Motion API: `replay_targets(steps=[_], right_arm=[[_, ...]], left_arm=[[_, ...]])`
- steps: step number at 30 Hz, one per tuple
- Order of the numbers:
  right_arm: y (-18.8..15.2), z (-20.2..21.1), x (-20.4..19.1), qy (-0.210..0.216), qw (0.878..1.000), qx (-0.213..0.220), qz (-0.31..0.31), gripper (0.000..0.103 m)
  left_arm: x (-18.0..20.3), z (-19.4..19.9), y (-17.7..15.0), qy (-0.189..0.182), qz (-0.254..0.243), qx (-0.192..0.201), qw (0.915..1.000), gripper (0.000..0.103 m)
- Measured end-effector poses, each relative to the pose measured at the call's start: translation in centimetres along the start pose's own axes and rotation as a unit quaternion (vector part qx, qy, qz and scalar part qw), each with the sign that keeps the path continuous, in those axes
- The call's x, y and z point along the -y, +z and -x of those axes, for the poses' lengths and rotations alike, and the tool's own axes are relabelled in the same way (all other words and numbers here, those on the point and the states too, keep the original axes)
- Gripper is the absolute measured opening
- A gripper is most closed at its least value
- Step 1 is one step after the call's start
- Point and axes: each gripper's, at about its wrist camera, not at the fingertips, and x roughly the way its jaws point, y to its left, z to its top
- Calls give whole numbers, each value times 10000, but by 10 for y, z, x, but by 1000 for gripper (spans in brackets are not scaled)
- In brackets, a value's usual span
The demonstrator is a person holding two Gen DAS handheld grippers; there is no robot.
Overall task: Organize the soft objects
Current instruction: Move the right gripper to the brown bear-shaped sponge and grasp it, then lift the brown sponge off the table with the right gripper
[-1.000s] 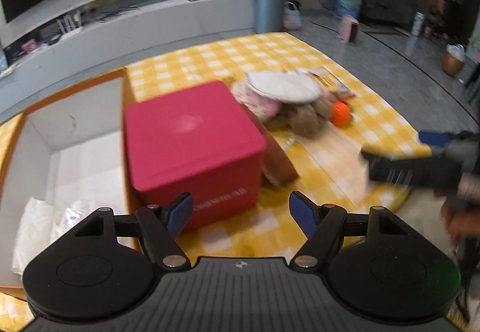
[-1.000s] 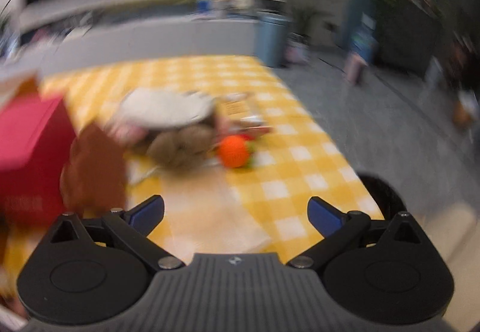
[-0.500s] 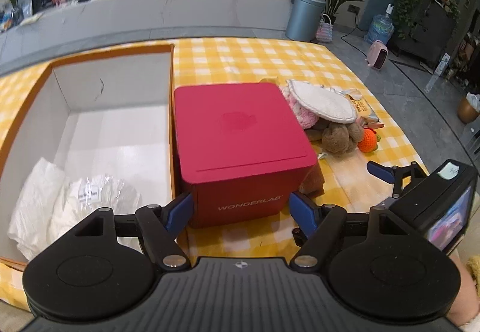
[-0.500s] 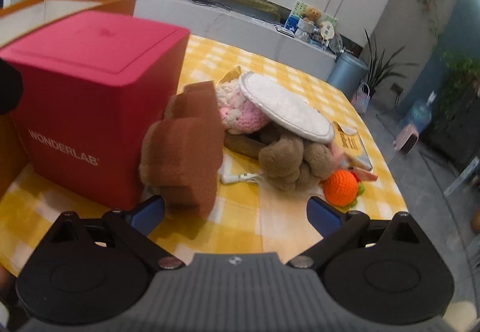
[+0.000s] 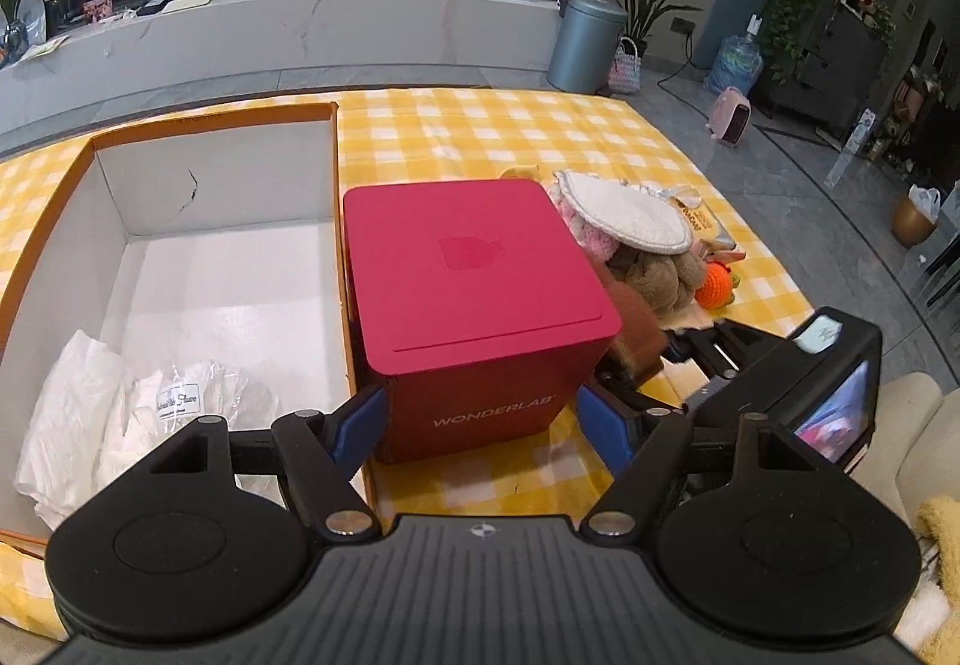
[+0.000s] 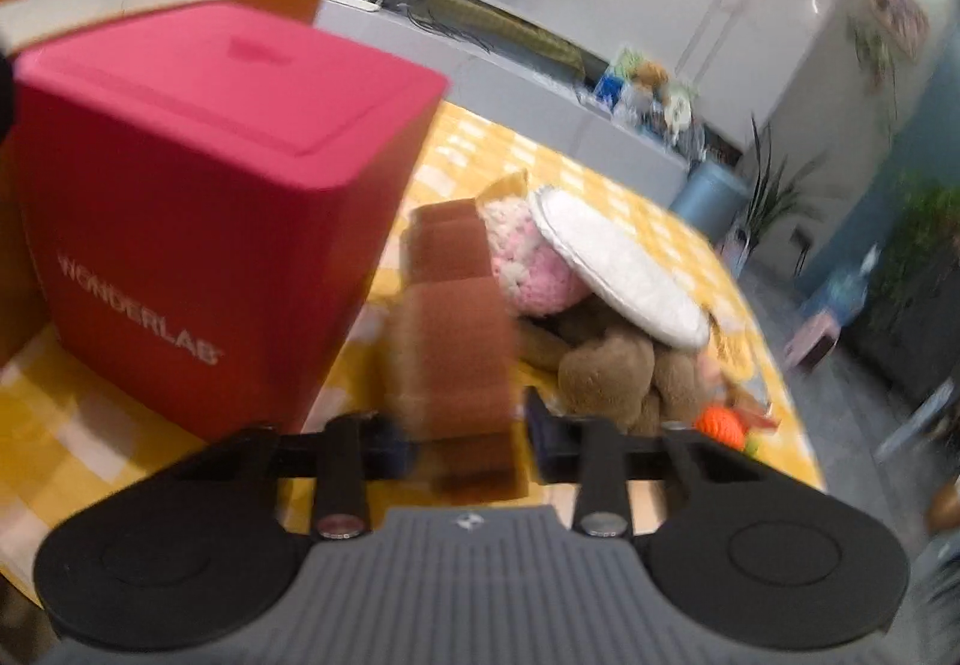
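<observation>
Clamping a brown sponge (image 6: pixel 451 347), the right gripper (image 6: pixel 465 440) has both blue-padded fingers pressed against the sponge's sides — the sponge stands upright between them, just beside the right wall of the red box (image 6: pixel 198 197), though motion blur hides whether sponge and box touch. In the left wrist view the same sponge (image 5: pixel 630 320) shows as a brown block wedged between the red box (image 5: pixel 474 299) and the black body of the right gripper (image 5: pixel 666 365) near the table's front right edge.

The left gripper (image 5: pixel 480 428) is spread wide, its fingers standing either side of the red box's front lower part without visibly pressing it. The red box, marked WONDERLAB, sits on the yellow checked tablecloth (image 5: pixel 498 137) close to the front edge, its left side against the right wall of a large open cardboard box (image 5: pixel 336 173). Inside that box, in the front left corner, lies crumpled white wrapping (image 5: pixel 108 413).

Behind the sponge, toward the right edge of the table, a pile of soft things lies together: a pink knitted piece (image 6: pixel 528 269) under a round white pad (image 6: pixel 618 275), a brown plush toy (image 6: pixel 612 371) beneath them, and an orange crochet ball (image 6: pixel 720 422) at the pile's right side — touching the plush.
</observation>
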Motion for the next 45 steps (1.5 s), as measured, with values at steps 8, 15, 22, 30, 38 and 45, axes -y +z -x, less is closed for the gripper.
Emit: replay_targets(steps=[8, 15, 22, 30, 38, 45], right_arm=[[8, 40, 46, 1085, 9873, -463, -1066, 31], [-6, 26, 44, 974, 9809, -717, -1523, 35], [-8, 23, 48, 1033, 9794, -539, -1649, 31], [4, 68, 77, 680, 9810, 93, -1816, 31], [-7, 123, 121, -760, 9711, 389, -2229, 32], [-30, 149, 152, -1437, 9481, 469, -2797, 31]], left_arm=[[-2, 1, 0, -76, -8, 33, 10000, 86], [0, 0, 0, -39, -198, 63, 9998, 84], [0, 1, -1, 406, -309, 241, 9984, 85], [0, 15, 3, 295, -293, 528, 9977, 86], [32, 10, 6, -373, -712, 439, 9958, 86], [87, -18, 21, -926, -913, -182, 9913, 86]])
